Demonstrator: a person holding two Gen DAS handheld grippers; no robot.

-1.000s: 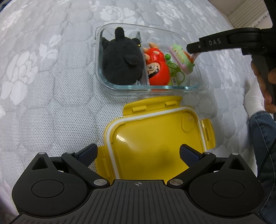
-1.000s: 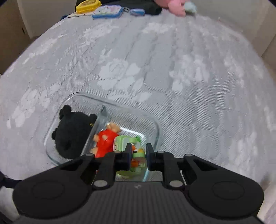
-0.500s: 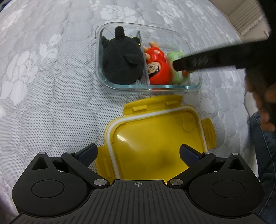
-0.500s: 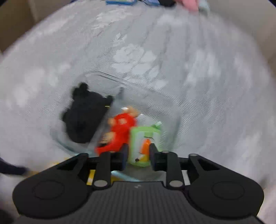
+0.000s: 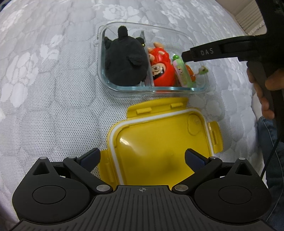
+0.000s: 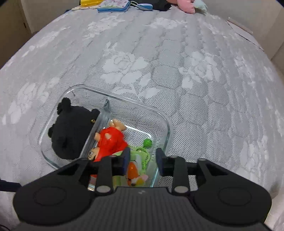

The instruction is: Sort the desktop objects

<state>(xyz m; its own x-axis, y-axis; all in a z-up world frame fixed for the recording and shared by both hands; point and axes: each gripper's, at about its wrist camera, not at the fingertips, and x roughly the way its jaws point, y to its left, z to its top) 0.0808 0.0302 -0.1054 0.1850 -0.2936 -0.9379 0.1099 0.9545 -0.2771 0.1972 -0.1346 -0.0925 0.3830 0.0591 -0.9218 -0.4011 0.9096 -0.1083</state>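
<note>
A clear glass container (image 5: pixel 106 78) with a divider lies on the bedspread. A black plush toy (image 5: pixel 124 62) fills its left compartment. A red doll (image 5: pixel 160 68) and a green keychain toy (image 5: pixel 182 72) lie in its right compartment. My right gripper (image 6: pixel 142 157) is open just above the green toy (image 6: pixel 140 160), which lies loose in the container (image 6: pixel 165 124). In the left wrist view its finger (image 5: pixel 204 53) hangs over the container. My left gripper (image 5: pixel 142 159) is open and empty above the yellow lid (image 5: pixel 159 138).
The yellow lid lies upside down just in front of the container. At the far edge of the bed lie a blue tin (image 6: pixel 113 6), a yellow box (image 6: pixel 88 2) and a pink plush (image 6: pixel 186 6). The person's hand (image 5: pixel 264 88) is at the right.
My right gripper went down into the container's right compartment with the green toy, then opened. The toy now lies in the container. My left gripper has not moved.
</note>
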